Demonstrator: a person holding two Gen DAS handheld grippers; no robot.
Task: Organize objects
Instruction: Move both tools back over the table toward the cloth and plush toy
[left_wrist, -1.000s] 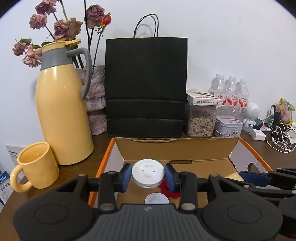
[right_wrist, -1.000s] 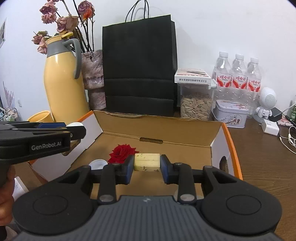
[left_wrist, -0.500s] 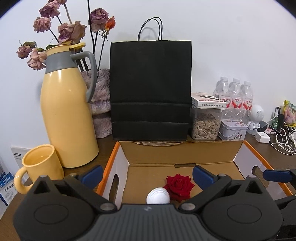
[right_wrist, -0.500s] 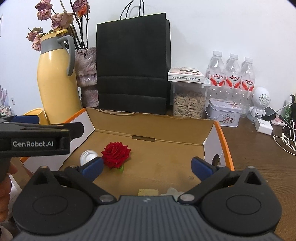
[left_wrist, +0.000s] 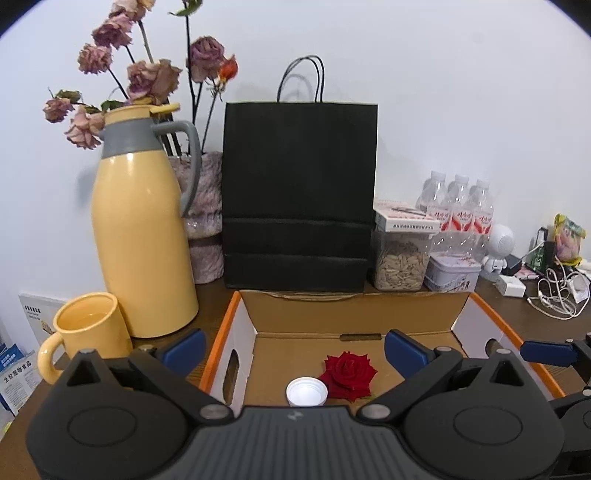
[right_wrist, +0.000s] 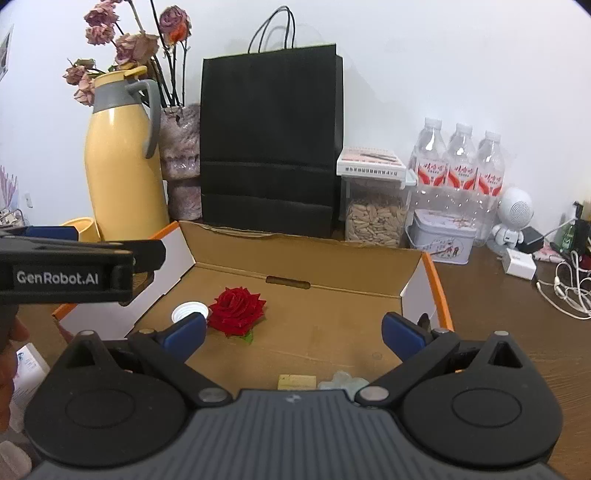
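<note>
**Inspector:** Report the change at the cardboard box (right_wrist: 295, 254).

**Assistant:** Both releases are done. A second ago the left hand-held gripper (left_wrist: 293, 349) clamped the white round lid (left_wrist: 306, 392), and the right hand-held gripper (right_wrist: 293, 332) clamped the yellow block (right_wrist: 296, 381). Now each stands wide with nothing between its pads. Both items lie on the box floor.

**Inspector:** Meaning for the task?

**Assistant:** In my judgement, two more objects are stowed and both grippers are free for the next pick.

**Inspector:** Positions relative to the grippers?

**Assistant:** The lid lies near the box's left wall, below and just ahead of the left gripper, touching or nearly touching the red rose (right_wrist: 237, 309) on its right. The block lies at the near edge of the box floor, directly under the right gripper's body, beside a pale crumpled item (right_wrist: 341, 380) I cannot identify. The rose sits mid-floor, left of centre.

**Inspector:** Surroundings?

**Assistant:** The box rests on the counter (right_wrist: 491, 306), in front of the black paper bag (right_wrist: 271, 144).
</note>
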